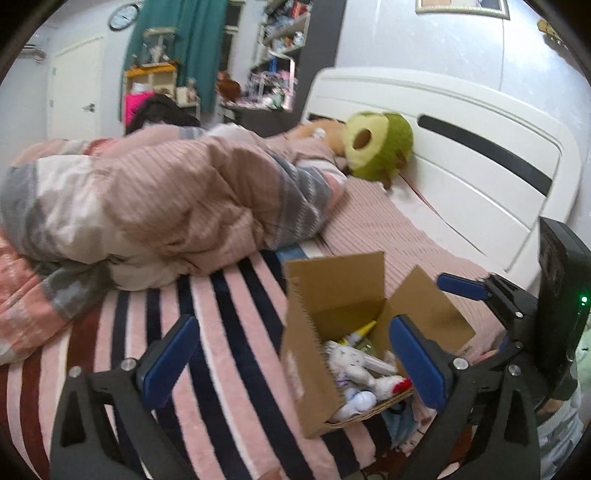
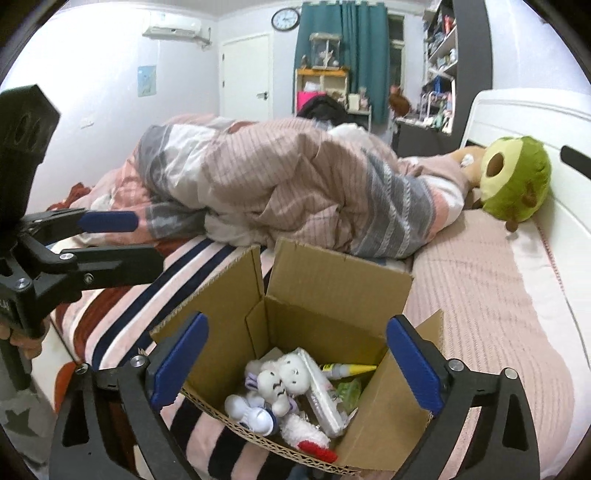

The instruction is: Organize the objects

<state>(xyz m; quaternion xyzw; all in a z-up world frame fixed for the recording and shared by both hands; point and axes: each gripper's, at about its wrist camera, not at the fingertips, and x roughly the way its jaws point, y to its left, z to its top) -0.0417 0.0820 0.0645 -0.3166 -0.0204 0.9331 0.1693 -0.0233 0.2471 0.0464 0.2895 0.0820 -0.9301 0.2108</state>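
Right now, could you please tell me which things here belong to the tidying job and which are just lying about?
Job:
cardboard box, flaps open
white plush toys inside it
yellow-tipped glue tube inside it
left gripper and right gripper, jaws open, empty

Lying about:
avocado plush by the headboard
crumpled duvet
wall clock

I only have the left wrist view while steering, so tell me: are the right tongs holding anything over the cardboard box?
Observer: No. The right tongs are open and empty, straddling the cardboard box opening.
Operator: What's inside besides the plush?
Observer: A flat clear packet lies against the white plush toys.
Operator: How do my left tongs look from outside?
Observer: The left tongs are open and empty, left of the box above the striped blanket.
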